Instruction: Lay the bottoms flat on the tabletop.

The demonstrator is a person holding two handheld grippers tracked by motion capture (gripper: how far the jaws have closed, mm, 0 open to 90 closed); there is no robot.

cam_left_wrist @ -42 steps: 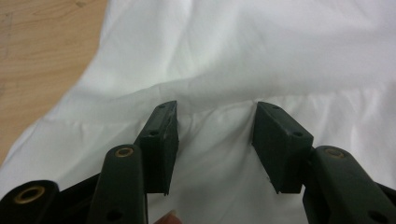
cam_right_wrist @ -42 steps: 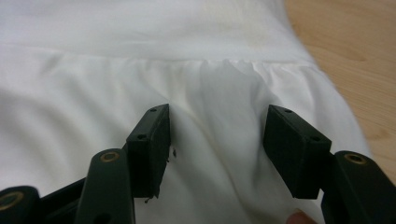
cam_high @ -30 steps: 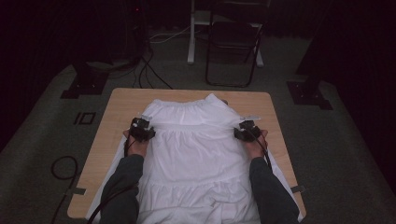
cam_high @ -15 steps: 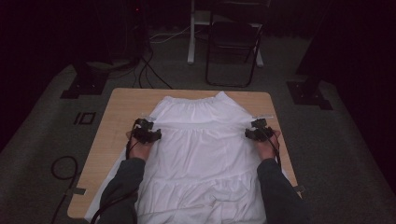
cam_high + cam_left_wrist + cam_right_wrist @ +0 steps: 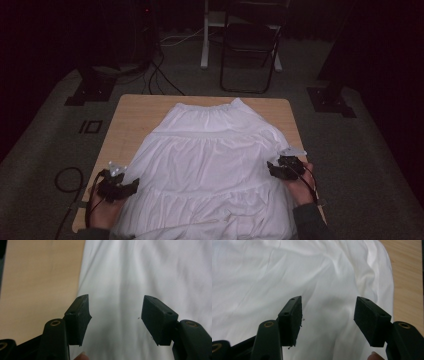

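A white tiered skirt (image 5: 212, 165) lies flat on the wooden table (image 5: 135, 115), waistband at the far side and hem toward the person. My left gripper (image 5: 131, 184) hovers at the skirt's left edge near the front, jaws open over white cloth (image 5: 125, 285). At the skirt's right edge sits my right gripper (image 5: 272, 167), also open, with nothing between its pads (image 5: 292, 315). Its camera looks down on rumpled fabric (image 5: 287, 277). Midway between the left gripper's (image 5: 115, 315) jaws is only cloth; the same holds for the right gripper (image 5: 327, 315).
Bare wood (image 5: 37, 277) shows left of the skirt and a strip of table (image 5: 407, 277) to its right. Behind the table stand a dark folding chair (image 5: 250, 45), a white post (image 5: 205, 35) and floor cables (image 5: 160, 75).
Both grippers have slid back toward the person along the skirt's two sides, from near the upper tier to the lower part. The skirt now lies spread wider.
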